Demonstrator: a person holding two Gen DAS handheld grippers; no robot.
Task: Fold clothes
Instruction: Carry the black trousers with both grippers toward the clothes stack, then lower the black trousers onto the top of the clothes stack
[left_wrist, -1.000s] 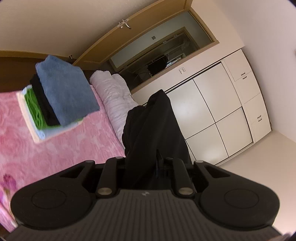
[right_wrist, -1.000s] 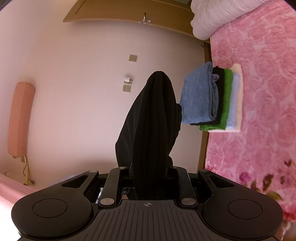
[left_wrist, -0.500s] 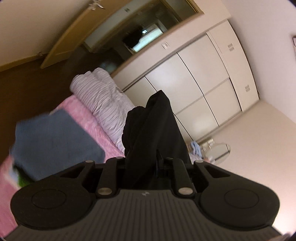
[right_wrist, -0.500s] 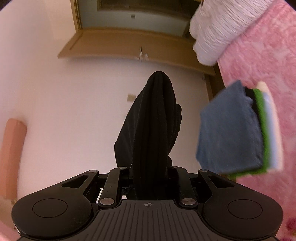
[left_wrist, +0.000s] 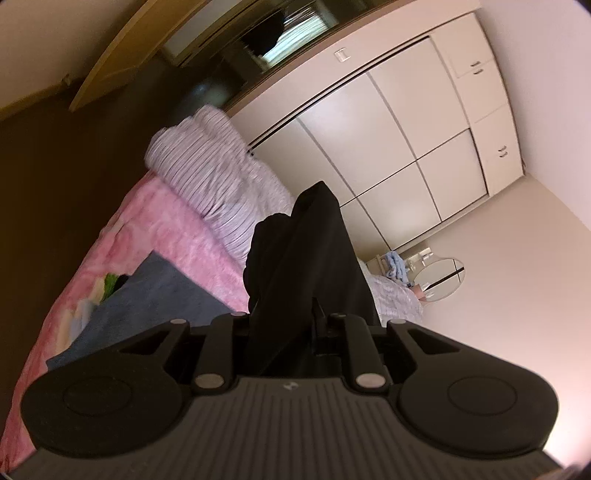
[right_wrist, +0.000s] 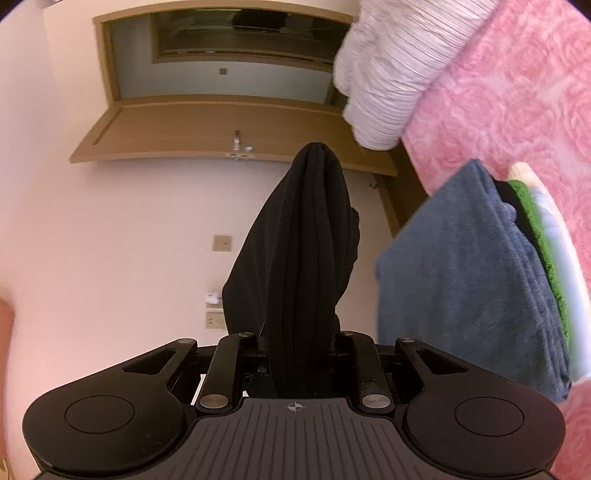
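Observation:
A black garment (left_wrist: 306, 258) is bunched between the jaws of my left gripper (left_wrist: 291, 325), which is shut on it and hides its fingers under the cloth. My right gripper (right_wrist: 299, 339) is shut on the same black garment (right_wrist: 306, 240), which rises in a dark peak in front of the camera. A stack of folded clothes lies on the pink bed, a grey-blue piece (right_wrist: 461, 277) on top with black, green and pale layers beneath. The stack (left_wrist: 147, 295) sits just left of my left gripper and close to the right of my right gripper.
The pink flowered bedspread (left_wrist: 166, 229) carries a striped white duvet roll (left_wrist: 214, 173) at its far end. White wardrobe doors (left_wrist: 388, 147) and a round mirror (left_wrist: 439, 273) stand beyond. In the right wrist view a wooden door (right_wrist: 221, 129) and a pale wall fill the left.
Both grippers have come much closer to the folded stack while still holding the black garment. The stack has grown larger and slid toward the lower edge in both views.

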